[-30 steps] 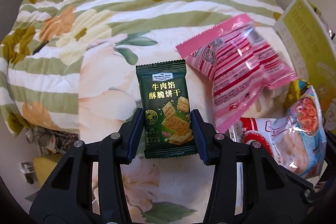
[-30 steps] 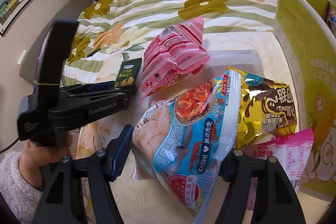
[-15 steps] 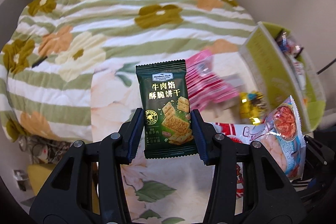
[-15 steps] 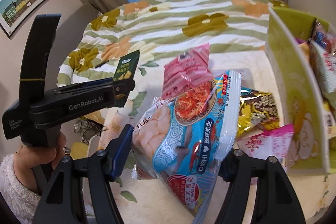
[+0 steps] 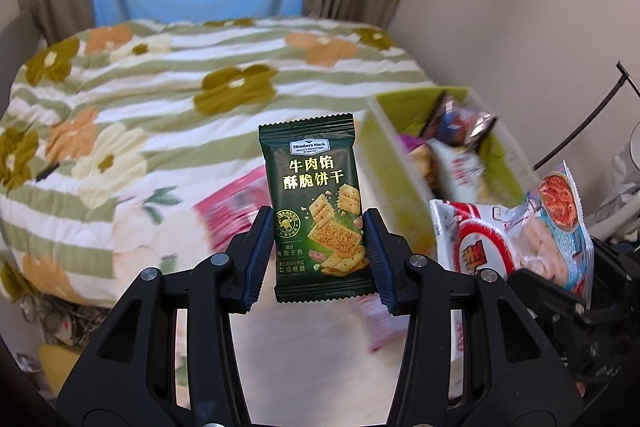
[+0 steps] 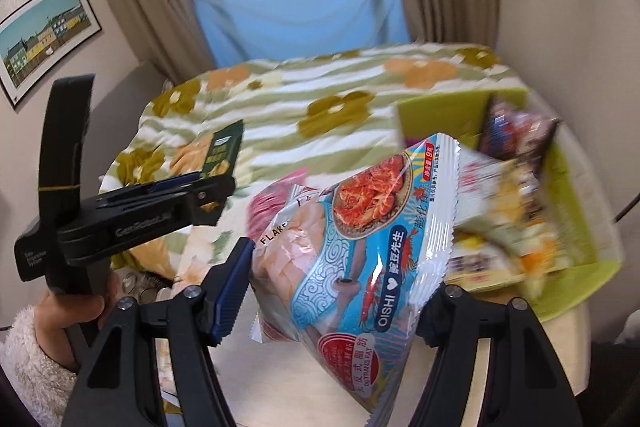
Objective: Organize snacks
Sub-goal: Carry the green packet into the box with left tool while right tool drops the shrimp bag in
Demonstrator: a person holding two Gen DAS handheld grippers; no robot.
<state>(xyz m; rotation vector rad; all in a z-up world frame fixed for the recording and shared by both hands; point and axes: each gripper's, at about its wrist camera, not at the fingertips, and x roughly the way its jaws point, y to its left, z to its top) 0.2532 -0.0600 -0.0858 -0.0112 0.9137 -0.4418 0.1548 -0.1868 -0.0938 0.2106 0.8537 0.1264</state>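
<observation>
Height has been gained by both grippers since a second ago: the bed lies farther below, and the green bin [image 5: 404, 107] is now seen from above. The left gripper [image 5: 316, 255] stays clamped on the cracker packet [image 5: 314, 207], the right gripper [image 6: 340, 283] on the shrimp-chip bag [image 6: 360, 247]. Both snacks are judged ready for dropping in.

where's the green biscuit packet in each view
Left wrist view: the green biscuit packet stands upright at centre, clamped in the left gripper.
Right wrist view: the same packet is small at centre left, sticking up from the left gripper, seen from the side.
Shared landmark: the green box of snacks on the bed, right of centre in both views.
</observation>
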